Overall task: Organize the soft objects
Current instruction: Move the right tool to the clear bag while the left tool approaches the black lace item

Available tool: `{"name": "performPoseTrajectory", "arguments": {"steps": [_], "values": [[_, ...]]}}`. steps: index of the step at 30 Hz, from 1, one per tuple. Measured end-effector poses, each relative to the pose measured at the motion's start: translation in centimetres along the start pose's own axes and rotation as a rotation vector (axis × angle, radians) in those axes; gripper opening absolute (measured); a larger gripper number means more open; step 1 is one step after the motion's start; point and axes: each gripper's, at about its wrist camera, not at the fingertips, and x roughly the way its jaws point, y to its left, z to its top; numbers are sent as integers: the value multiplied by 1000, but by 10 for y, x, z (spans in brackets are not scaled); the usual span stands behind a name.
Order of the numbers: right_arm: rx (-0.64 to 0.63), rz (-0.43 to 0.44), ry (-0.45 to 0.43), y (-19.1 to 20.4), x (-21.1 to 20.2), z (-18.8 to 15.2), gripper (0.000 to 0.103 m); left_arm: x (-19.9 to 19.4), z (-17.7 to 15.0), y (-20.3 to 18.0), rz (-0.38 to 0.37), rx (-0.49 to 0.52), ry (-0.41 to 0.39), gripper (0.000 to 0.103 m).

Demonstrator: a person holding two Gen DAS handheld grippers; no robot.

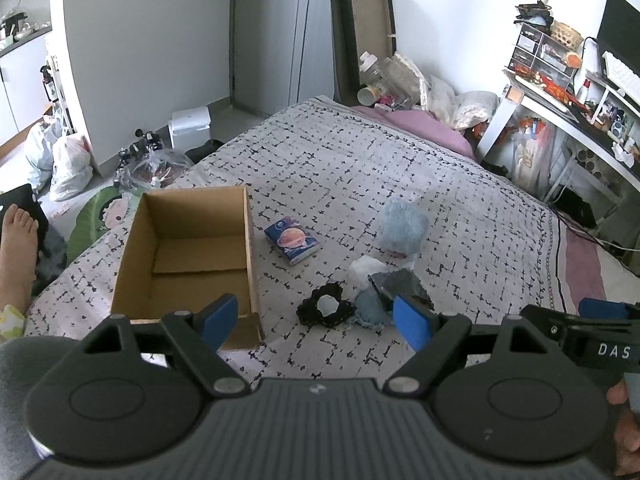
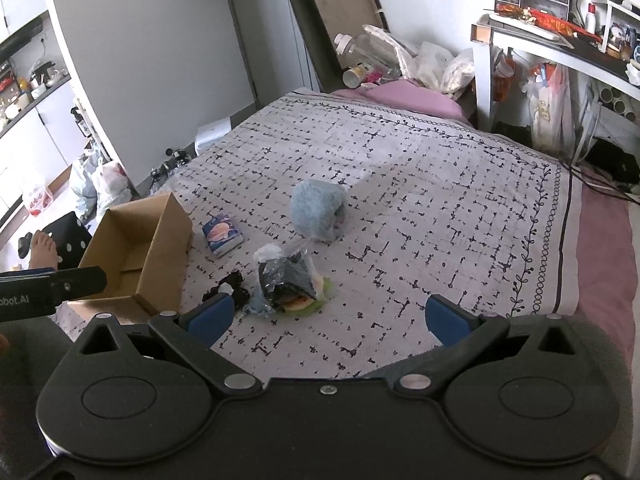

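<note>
Progress looks nil so far: the box (image 1: 188, 256) sits open and bare inside on the bed (image 1: 460, 184), and every soft thing lies outside it. By my reading the whole sorting job is left to do.

Just right of the box lies a small tissue pack (image 1: 292, 242). Further right of the box, and well apart from it, sits a fluffy blue ball (image 1: 402, 229). Nearer the camera than the pack, right of the box's front corner, lies a black scrunchie (image 1: 326, 310), and touching it on the far side from the box is a clear bag (image 2: 286, 276) stuffed with dark and pale cloth pieces; what exactly is in it is hard to tell.

The left gripper (image 1: 316, 322) hovers over the box's near right corner with its blue fingers (image 1: 412, 322) spread wide, nothing between them and nothing touched. The right gripper (image 2: 328, 320) hangs right of the box, above bare bedspread just in front of the bag, fingers (image 2: 446, 322) likewise spread and empty. Its left finger overlaps the scrunchie in the right wrist view, but contact cannot be told.

The scrunchie or the bag seems the nearest first pick.
</note>
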Motion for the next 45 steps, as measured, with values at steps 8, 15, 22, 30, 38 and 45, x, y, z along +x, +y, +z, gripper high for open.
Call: {"name": "performPoseTrajectory", "arguments": {"steps": [8,15,22,30,38,45], "values": [[8,41,-8,-4,16,1,102,23,2,2,-16,-9,27,82],[15,78,15,-4,34,1,90,45,3,5,-32,-25,51,79],[81,138,89,-10,60,-2,73,71,6,6,-47,-42,83,73],[144,180,133,-13,89,2,66,105,11,7,-49,-63,142,64],[197,212,166,-13,116,7,65,143,9,2,-35,-38,218,59],[242,223,177,-17,137,9,65,175,5,-3,-23,-25,288,58]]}}
